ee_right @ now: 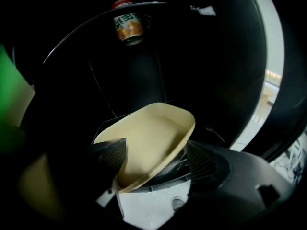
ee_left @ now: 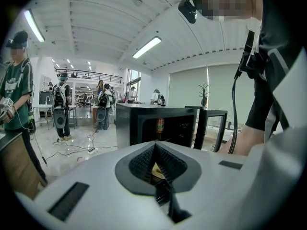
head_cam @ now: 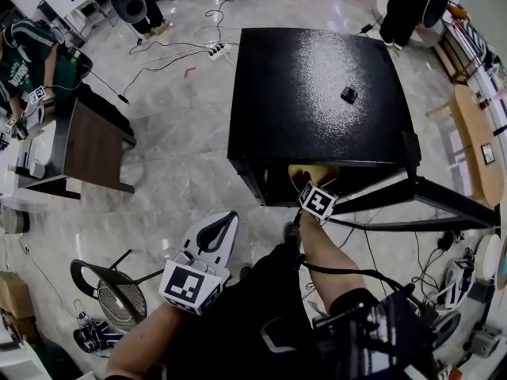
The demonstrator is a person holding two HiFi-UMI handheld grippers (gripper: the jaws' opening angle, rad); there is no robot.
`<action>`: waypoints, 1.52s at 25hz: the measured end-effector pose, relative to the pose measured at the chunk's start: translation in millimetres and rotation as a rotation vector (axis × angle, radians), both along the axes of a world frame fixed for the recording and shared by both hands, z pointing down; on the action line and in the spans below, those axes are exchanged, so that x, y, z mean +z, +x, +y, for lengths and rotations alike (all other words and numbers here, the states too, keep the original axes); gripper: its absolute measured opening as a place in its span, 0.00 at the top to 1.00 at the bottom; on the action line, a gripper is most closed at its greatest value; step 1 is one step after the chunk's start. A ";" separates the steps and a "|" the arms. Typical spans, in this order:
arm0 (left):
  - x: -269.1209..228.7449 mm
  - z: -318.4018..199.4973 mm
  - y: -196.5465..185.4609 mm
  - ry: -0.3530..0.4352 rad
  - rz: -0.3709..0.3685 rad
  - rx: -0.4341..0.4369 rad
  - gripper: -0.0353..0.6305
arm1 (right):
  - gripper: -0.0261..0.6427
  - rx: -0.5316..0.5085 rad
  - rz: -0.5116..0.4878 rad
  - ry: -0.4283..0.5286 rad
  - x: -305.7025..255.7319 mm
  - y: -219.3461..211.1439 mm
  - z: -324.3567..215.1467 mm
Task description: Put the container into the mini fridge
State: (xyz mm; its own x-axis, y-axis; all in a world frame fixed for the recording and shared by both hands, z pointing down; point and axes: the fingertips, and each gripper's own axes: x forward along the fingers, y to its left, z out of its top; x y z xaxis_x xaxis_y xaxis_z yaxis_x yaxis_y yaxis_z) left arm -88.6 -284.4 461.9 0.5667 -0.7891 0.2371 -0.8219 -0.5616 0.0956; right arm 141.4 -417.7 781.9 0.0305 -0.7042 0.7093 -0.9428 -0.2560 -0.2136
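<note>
The black mini fridge (head_cam: 317, 85) stands in front of me with its door (head_cam: 451, 200) swung open to the right. My right gripper (head_cam: 306, 184) reaches into the opening. In the right gripper view a beige shallow container (ee_right: 153, 138) lies tilted between that gripper's (ee_right: 157, 150) wide-spread jaws; the left pad touches its rim and the right pad stands off it. An orange drink can (ee_right: 128, 28) sits on a shelf deeper inside. My left gripper (head_cam: 224, 222) hangs low, left of the fridge, its jaws together and empty (ee_left: 156, 169).
A small black object (head_cam: 348, 94) rests on the fridge top. A floor fan (head_cam: 119, 295) lies at lower left. A dark table (head_cam: 91, 145) and a person (head_cam: 24, 70) are at the left. Cables and a power strip (head_cam: 215, 50) run across the floor behind.
</note>
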 end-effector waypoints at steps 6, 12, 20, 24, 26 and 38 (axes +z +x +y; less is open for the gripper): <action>0.8 -2.1 -3.7 -0.001 0.002 -0.005 0.94 | 0.38 0.052 -0.073 0.092 -12.9 0.8 -2.0; 1.7 -1.8 -3.0 0.007 0.004 0.005 0.94 | 0.38 0.158 -0.242 0.219 -32.3 1.2 16.1; 0.7 -2.0 -3.1 0.009 0.010 0.001 0.94 | 0.83 0.084 -0.217 0.212 -15.3 15.6 44.6; -1.1 0.1 0.9 0.012 0.021 0.011 0.94 | 0.91 0.046 -0.177 0.173 -14.1 12.7 45.4; -2.4 1.4 2.0 0.016 0.014 0.015 0.94 | 0.92 0.050 -0.181 0.153 -8.0 12.2 45.7; -1.9 6.0 -1.2 0.018 0.016 0.000 0.94 | 0.93 -0.018 -0.197 0.080 -0.8 -16.4 30.8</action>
State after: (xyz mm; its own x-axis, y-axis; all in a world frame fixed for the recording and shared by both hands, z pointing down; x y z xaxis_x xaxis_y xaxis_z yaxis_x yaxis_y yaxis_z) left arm -89.7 -278.4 460.0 0.5706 -0.7929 0.2140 -0.8201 -0.5636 0.0988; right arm 125.0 -386.9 781.1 -0.1166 -0.7576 0.6422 -0.8849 -0.2144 -0.4135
